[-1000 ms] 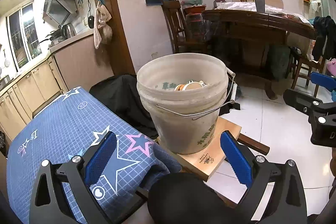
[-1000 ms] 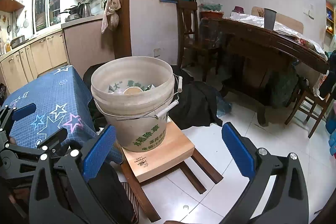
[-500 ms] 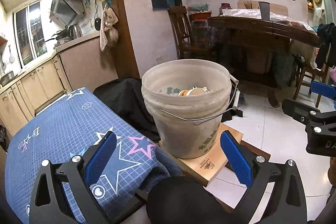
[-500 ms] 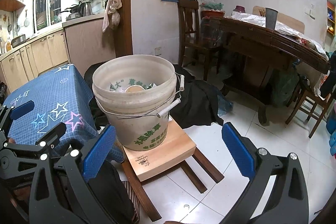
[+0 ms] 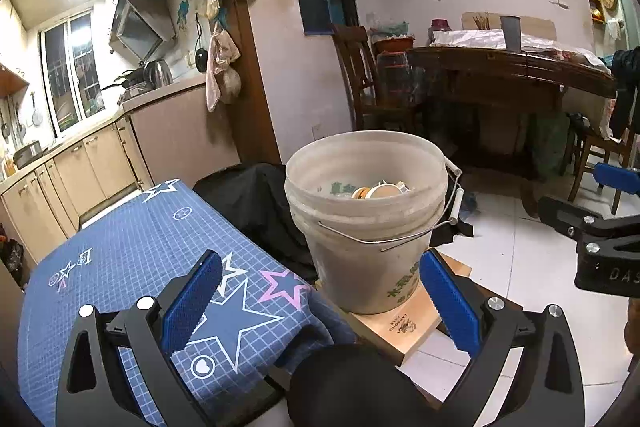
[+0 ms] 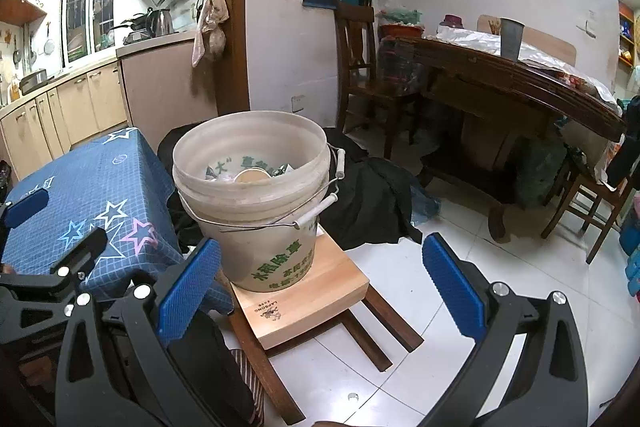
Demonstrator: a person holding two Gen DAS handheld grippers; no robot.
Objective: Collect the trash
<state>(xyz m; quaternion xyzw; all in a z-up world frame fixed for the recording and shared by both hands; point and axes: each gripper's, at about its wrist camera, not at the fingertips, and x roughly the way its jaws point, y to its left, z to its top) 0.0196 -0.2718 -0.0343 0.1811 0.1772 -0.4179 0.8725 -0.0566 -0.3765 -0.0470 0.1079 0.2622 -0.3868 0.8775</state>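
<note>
A cloudy white plastic bucket (image 5: 368, 215) (image 6: 256, 195) with a wire handle stands on a low wooden stool (image 6: 312, 295). Cups and wrappers (image 5: 380, 190) lie inside it. My left gripper (image 5: 320, 303) is open just in front of the bucket, with nothing between its blue pads. My right gripper (image 6: 316, 287) is also open and empty, a little back from the stool. In the left wrist view the right gripper (image 5: 596, 227) shows at the right edge. In the right wrist view the left gripper (image 6: 44, 247) shows at the left edge.
A table under a blue star-patterned cloth (image 5: 132, 263) stands left of the bucket. Dark cloth (image 6: 368, 203) is heaped behind the stool. A dark wooden dining table (image 6: 512, 83) and chairs fill the right. Kitchen counters (image 5: 80, 163) run along the left; white tiled floor (image 6: 500, 259) lies to the right.
Both cameras have tilted upward a little, so the bucket sits lower in each view. Both grippers stay open and empty.
</note>
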